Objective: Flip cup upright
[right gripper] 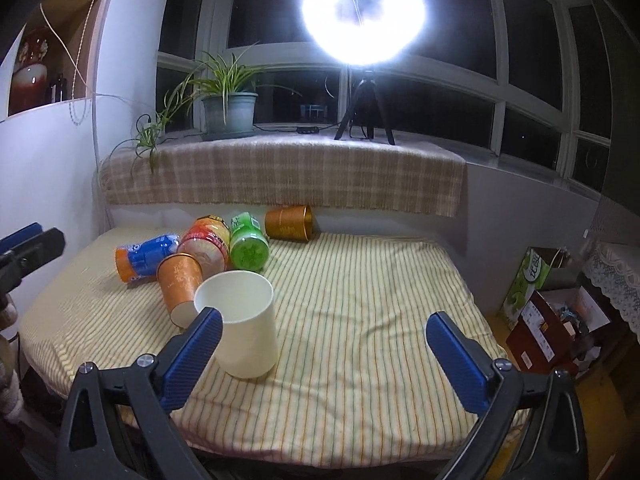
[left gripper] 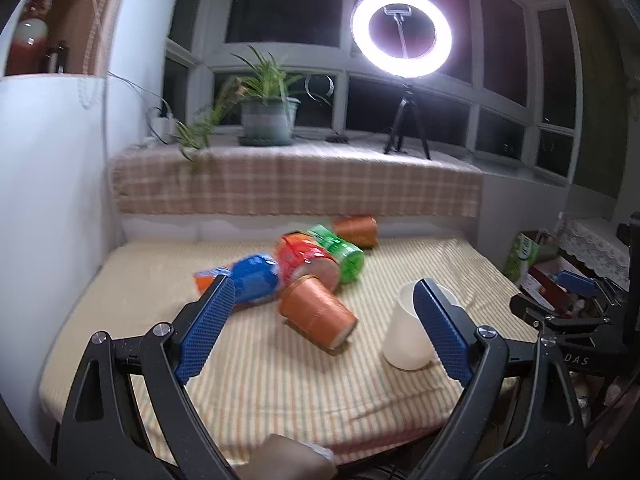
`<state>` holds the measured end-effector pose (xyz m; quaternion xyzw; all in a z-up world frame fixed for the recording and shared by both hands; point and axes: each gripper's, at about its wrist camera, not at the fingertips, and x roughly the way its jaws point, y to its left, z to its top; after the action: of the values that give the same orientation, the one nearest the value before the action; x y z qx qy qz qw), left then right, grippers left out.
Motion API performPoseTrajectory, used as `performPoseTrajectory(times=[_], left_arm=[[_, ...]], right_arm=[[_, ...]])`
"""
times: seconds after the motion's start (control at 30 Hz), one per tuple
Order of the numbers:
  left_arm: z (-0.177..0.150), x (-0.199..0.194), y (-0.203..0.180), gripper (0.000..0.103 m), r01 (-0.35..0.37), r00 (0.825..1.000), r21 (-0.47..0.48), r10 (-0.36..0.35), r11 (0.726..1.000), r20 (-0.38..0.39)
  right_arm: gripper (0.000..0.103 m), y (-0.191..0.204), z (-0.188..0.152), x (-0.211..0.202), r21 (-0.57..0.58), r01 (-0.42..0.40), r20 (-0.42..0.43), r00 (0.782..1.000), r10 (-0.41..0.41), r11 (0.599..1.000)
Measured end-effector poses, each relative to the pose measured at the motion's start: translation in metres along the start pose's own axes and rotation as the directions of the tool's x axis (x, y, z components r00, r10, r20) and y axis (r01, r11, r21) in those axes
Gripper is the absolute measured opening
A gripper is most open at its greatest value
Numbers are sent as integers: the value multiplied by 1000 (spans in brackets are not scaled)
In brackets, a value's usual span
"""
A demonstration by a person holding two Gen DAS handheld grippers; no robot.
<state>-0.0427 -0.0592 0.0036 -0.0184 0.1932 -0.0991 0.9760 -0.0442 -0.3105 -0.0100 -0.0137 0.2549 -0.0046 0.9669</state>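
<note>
A white cup [right gripper: 244,320] stands upright, mouth up, on the striped tablecloth [right gripper: 360,300]; it also shows in the left wrist view [left gripper: 410,336]. An orange cup [left gripper: 318,312] lies on its side beside it, also in the right wrist view [right gripper: 180,286]. A second orange cup [right gripper: 290,222] lies on its side at the back, also in the left wrist view [left gripper: 356,231]. My left gripper [left gripper: 324,308] is open and empty, above the near orange cup. My right gripper [right gripper: 324,334] is open and empty, its left finger just in front of the white cup.
A blue-orange bottle [right gripper: 146,256], a red-orange bottle [right gripper: 204,246] and a green bottle [right gripper: 248,246] lie on their sides mid-table. A ring light on a tripod [right gripper: 362,20] and a potted plant [right gripper: 230,110] stand on the sill behind. Boxes [right gripper: 536,320] sit off the table's right edge.
</note>
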Motion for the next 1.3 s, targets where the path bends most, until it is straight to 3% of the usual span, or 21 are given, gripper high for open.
performPoseTrajectory(times=[0.13,0.2,0.5,1.3], left_arm=[[-2,-10,5,94,-47,999,16,46,999,28],[-3,-14,11,103,-54,998,-1,54,999,34],[-3,-24,24,103,-97,994,-28,98,995,55],[1,-29,24,103,-104,992,-27,106,994,68]], right_arm=[[103,0,3,-4,26,2,22,1000,-3,1000],[103,0,4,-5,34,7,34,999,-8,999],[103,1,8,-17,44,35,85,996,-39,998],[103,2,15,-26,47,55,117,991,-60,997]])
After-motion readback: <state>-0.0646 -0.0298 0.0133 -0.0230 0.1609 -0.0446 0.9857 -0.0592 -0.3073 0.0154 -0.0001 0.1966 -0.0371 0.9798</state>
